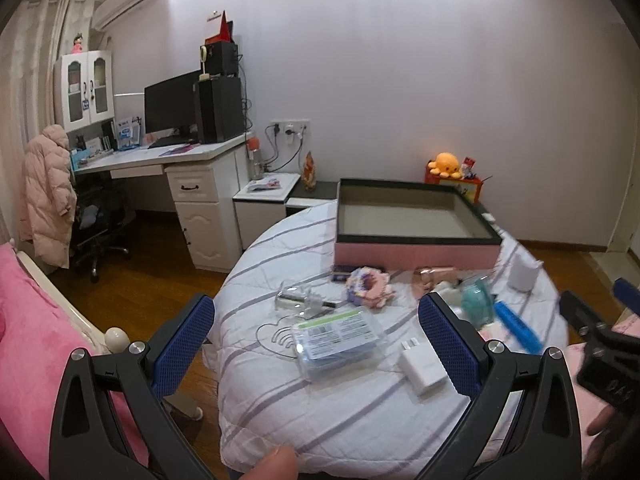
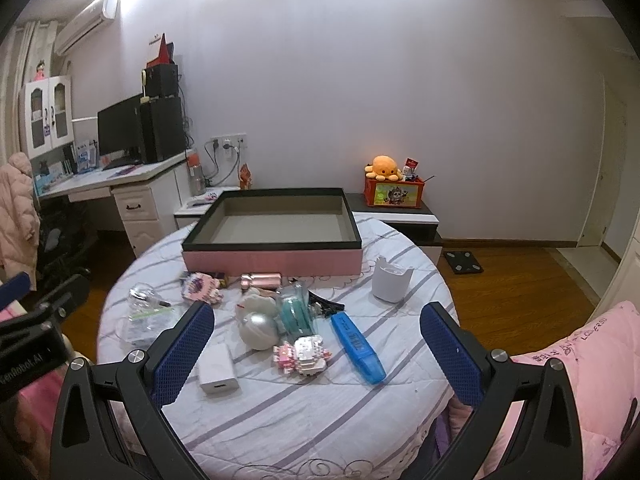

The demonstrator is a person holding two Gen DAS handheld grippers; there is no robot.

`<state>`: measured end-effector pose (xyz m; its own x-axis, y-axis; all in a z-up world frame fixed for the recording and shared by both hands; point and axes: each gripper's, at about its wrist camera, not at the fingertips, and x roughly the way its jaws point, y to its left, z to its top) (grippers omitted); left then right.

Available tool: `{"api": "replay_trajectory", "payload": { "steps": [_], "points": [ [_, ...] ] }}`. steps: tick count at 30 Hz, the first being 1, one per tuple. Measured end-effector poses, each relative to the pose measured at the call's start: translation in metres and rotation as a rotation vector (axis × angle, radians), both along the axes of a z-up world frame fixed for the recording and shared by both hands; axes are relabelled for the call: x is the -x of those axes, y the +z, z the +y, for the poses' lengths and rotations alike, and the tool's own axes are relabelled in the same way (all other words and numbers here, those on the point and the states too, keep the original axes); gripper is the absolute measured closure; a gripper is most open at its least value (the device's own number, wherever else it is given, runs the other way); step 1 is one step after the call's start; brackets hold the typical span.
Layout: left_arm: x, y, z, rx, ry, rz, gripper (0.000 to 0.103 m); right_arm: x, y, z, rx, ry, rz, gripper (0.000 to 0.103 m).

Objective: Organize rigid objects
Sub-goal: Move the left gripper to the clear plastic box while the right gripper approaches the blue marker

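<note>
An empty pink box with a black rim (image 1: 416, 254) (image 2: 272, 260) stands at the far side of a round table under a striped white cloth (image 1: 320, 400) (image 2: 304, 412). In front of it lie a white charger (image 1: 422, 366) (image 2: 218, 368), a blue stapler-like bar (image 2: 357, 348) (image 1: 518, 328), a pink-white block figure (image 2: 304, 356), a silver ball (image 2: 259, 330), a teal item (image 2: 296, 312), a clear packet (image 1: 340, 338) and a white cup (image 2: 390, 282). My left gripper (image 1: 316, 344) is open above the packet. My right gripper (image 2: 316, 356) is open above the block figure.
A white desk (image 1: 168, 160) with monitor and a chair with a pink coat (image 1: 46, 192) stand at the left. A low cabinet with an orange toy box (image 2: 394, 194) is behind the table. Pink bedding (image 2: 580, 360) lies at the right, wooden floor around.
</note>
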<state>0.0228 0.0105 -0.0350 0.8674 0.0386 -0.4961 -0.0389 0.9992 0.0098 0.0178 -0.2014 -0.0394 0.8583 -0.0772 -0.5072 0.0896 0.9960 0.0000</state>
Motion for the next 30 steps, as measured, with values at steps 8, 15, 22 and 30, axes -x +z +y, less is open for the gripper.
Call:
{"api": "replay_trajectory", "payload": {
  "steps": [8, 15, 22, 30],
  "points": [
    [-0.03, -0.043, 0.01, 0.023, -0.009, 0.083, 0.0, -0.021, -0.031, -0.018, -0.007, 0.003, 0.062, 0.0],
    [-0.047, -0.071, 0.013, 0.029, -0.015, 0.143, 0.0, -0.037, -0.058, -0.039, -0.035, -0.006, 0.123, 0.0],
    [-0.059, -0.098, -0.001, 0.049, -0.051, 0.219, 0.0, -0.045, -0.077, -0.053, -0.034, -0.033, 0.177, 0.0],
    [-0.067, -0.109, -0.022, 0.064, -0.062, 0.251, 0.0, -0.054, -0.093, -0.065, -0.031, -0.06, 0.224, 0.0]
  ]
}}
